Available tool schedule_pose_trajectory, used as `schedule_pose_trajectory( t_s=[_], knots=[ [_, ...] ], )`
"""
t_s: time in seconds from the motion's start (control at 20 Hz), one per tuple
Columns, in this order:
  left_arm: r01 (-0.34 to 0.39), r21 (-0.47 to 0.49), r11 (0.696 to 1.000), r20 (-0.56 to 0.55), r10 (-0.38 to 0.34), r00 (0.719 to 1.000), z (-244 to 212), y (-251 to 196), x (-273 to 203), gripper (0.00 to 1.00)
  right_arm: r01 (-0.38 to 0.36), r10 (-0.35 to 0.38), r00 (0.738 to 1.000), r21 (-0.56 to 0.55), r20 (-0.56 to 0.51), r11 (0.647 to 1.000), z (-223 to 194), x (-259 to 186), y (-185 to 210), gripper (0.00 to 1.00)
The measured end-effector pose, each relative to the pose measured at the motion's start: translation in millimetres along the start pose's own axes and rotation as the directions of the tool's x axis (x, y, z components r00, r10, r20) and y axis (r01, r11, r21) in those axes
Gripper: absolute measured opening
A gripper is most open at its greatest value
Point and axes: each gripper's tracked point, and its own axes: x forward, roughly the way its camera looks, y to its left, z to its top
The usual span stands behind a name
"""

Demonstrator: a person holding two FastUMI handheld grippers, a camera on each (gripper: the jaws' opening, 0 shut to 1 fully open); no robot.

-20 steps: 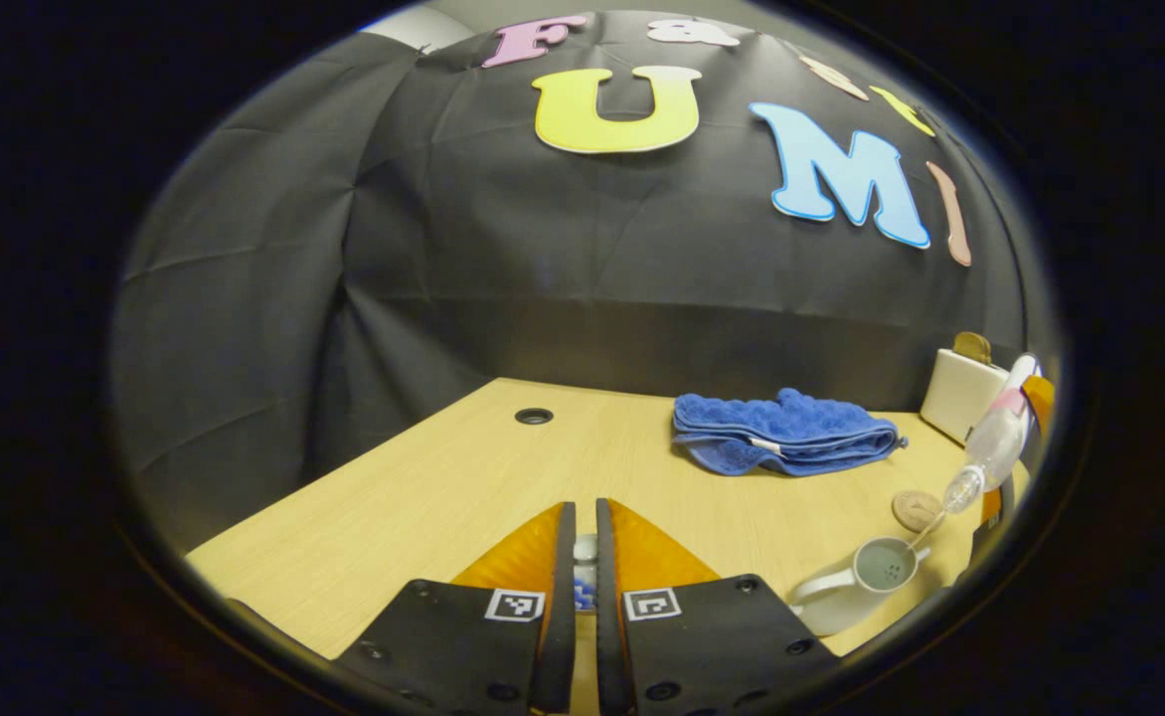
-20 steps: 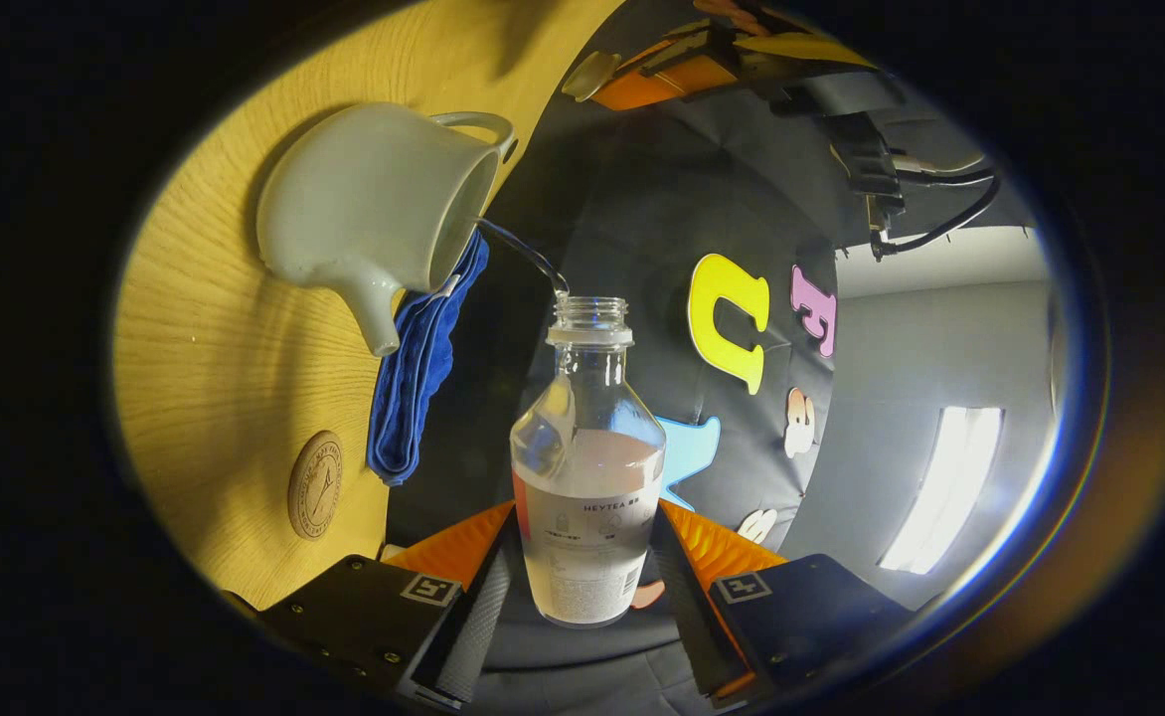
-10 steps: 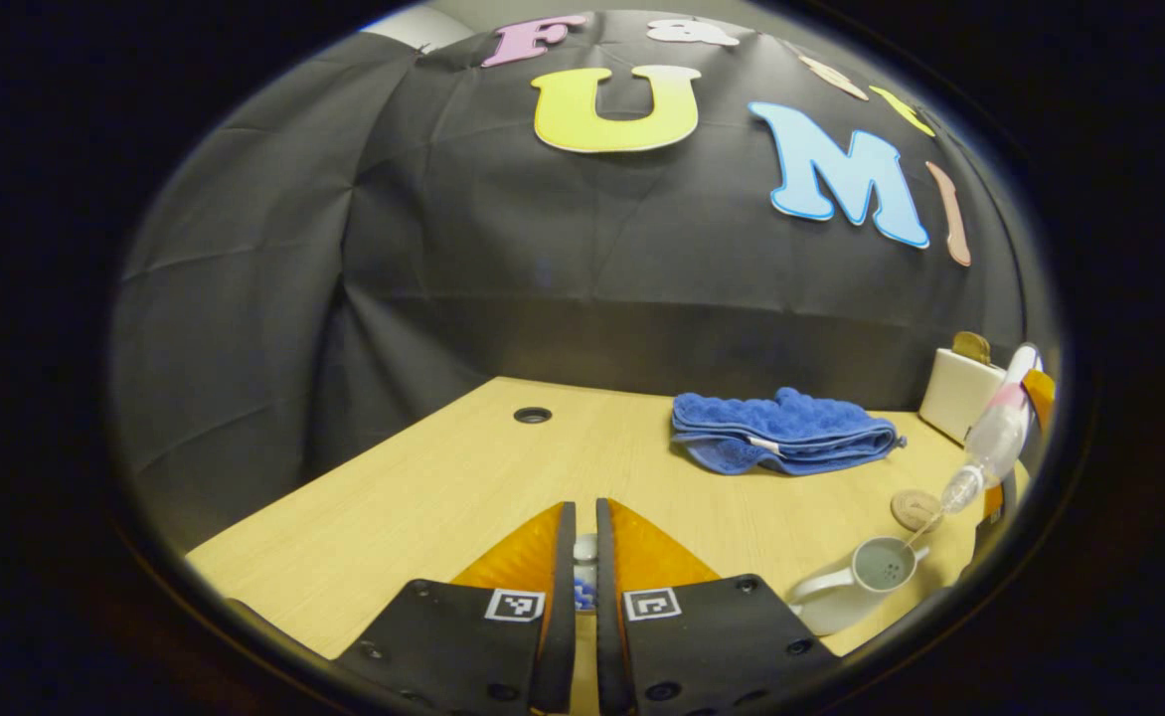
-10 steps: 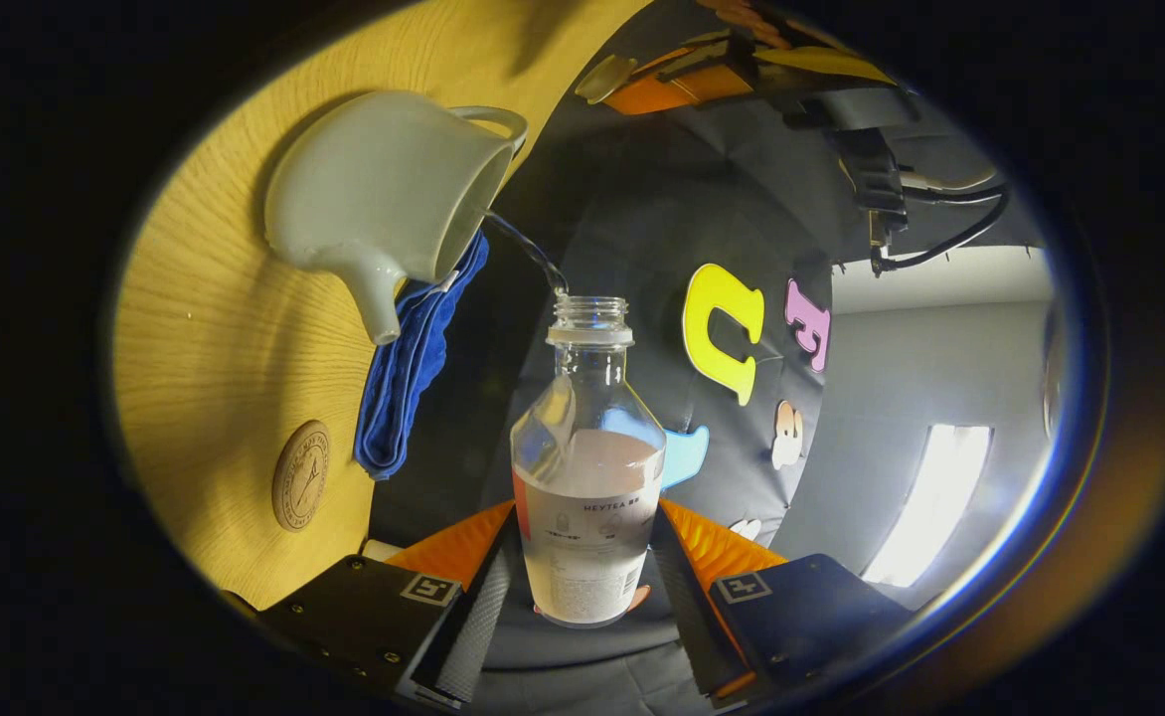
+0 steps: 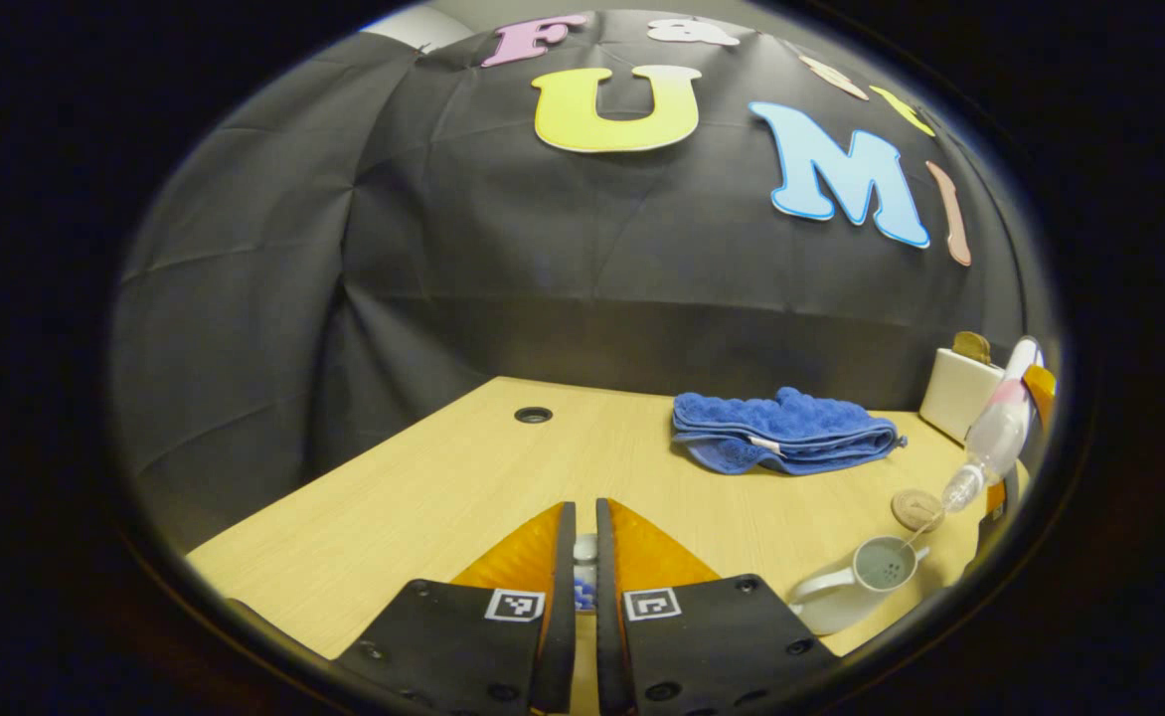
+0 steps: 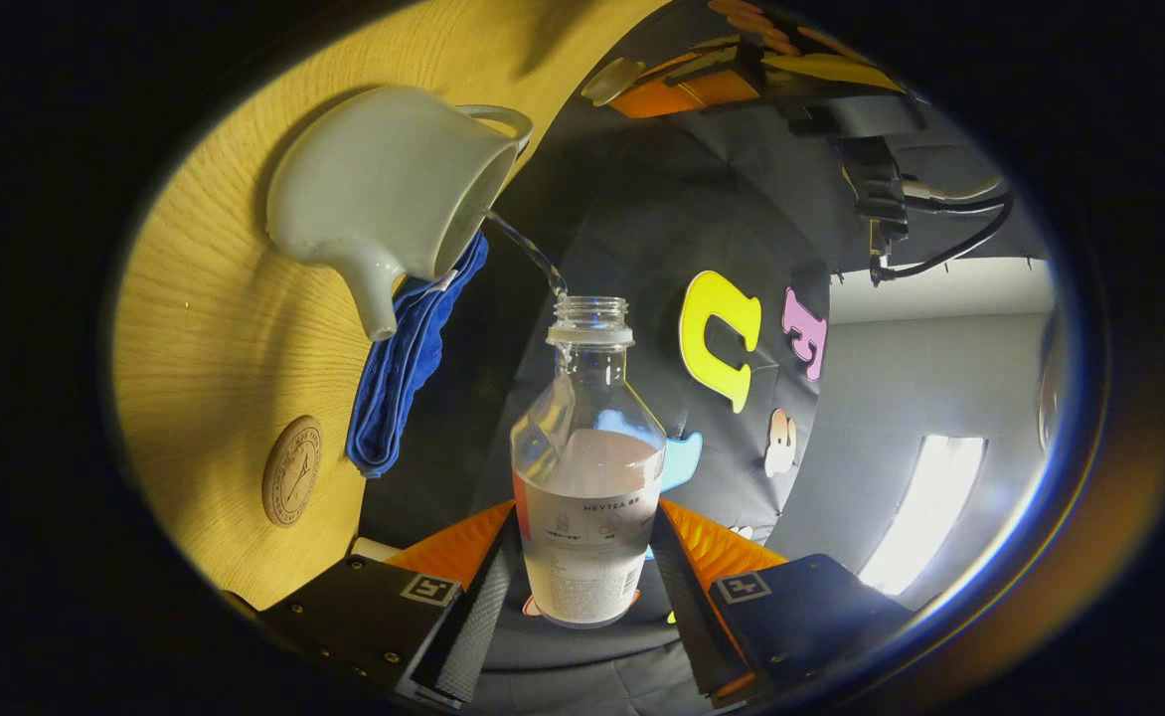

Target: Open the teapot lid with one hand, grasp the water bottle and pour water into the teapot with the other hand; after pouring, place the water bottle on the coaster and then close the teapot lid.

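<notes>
The bench (image 5: 463, 477) is light wood-grain with a round cable port (image 5: 534, 415) near its far edge. A folded blue towel (image 5: 781, 432) lies toward the far right. Nearer the right edge rest a round coaster (image 5: 913, 508), an open teapot (image 5: 856, 587), and a white box (image 5: 958, 393), possibly a container.

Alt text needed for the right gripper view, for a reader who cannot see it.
The right gripper, shut on a tilted water bottle, pours a thin stream into the open white teapot on the wooden table. A blue towel and a round coaster lie beside the teapot.
</notes>
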Motion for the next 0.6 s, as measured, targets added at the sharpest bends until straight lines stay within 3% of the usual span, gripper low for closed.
schedule_pose_trajectory(
  t_s=[0.6],
  knots=[
    [0.005, 0.003, 1.0, -0.009, -0.005, 1.0, -2.2, -1.3, 0.8, 0.16, 0.023, -0.021, 0.999, -0.058, 0.025, 0.998, -2.3, 2.2, -9.3, 0.78]
  ],
)
